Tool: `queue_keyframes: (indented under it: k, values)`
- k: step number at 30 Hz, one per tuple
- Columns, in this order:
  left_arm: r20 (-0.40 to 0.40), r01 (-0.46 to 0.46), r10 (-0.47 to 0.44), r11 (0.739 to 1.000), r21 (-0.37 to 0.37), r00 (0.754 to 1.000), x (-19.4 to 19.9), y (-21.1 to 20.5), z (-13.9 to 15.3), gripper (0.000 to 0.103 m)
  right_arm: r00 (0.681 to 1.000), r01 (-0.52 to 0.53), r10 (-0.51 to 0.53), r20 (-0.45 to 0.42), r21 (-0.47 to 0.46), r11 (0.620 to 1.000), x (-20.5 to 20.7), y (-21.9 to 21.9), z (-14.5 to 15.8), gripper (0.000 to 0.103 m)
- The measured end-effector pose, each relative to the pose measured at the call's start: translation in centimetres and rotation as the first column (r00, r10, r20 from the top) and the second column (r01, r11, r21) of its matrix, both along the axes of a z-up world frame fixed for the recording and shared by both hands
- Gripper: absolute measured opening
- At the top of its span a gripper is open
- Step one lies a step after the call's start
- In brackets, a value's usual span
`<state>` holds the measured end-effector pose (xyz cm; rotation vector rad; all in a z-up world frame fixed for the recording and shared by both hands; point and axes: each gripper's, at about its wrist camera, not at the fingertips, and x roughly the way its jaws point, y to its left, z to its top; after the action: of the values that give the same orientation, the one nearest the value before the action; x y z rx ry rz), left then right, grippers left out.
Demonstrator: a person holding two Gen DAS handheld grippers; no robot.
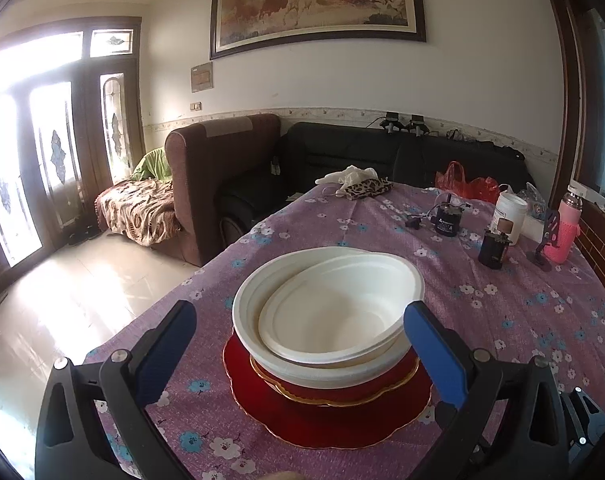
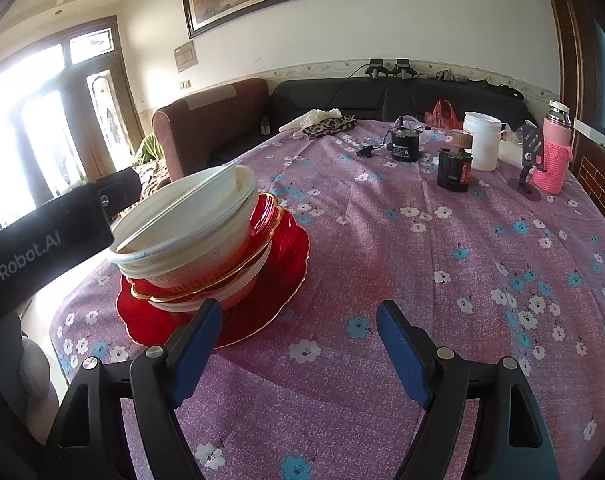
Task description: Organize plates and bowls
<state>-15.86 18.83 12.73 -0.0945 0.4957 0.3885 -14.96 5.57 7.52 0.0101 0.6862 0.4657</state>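
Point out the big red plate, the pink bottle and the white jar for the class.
big red plate [image 2: 278, 304]: right wrist view, on its right rim.
pink bottle [image 2: 552, 160]: right wrist view, on its knitted sleeve.
white jar [image 2: 482, 142]: right wrist view, on its side wall.

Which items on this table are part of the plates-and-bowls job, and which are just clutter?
Job items:
- large white bowl
- smaller white bowl tilted inside it
- gold-rimmed red dish
- red plate at the bottom

Lying about:
- white jar
- pink bottle
- black cylinder
- leopard-print pouch
- red bag
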Motion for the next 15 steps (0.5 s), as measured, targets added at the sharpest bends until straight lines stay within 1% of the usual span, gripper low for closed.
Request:
queue_keyframes:
  k: [6,15]
  values:
    - [-0.020,-0.006,0.005,1.000,-0.027,1.000,0.1,1.0,-0.6,0.103,1.000,-0.014,0.014,-0.010,-0.013,1.000,-0.1,0.9,-0.3,0.083]
    - [-0.028,-0.022,0.020,0.998,-0.064,0.999,0.1,2.7,-1.0,0.103,0.999,-0.033,0.033,-0.019,-0.033,0.999,-0.3,2.2,-0.7,0.083]
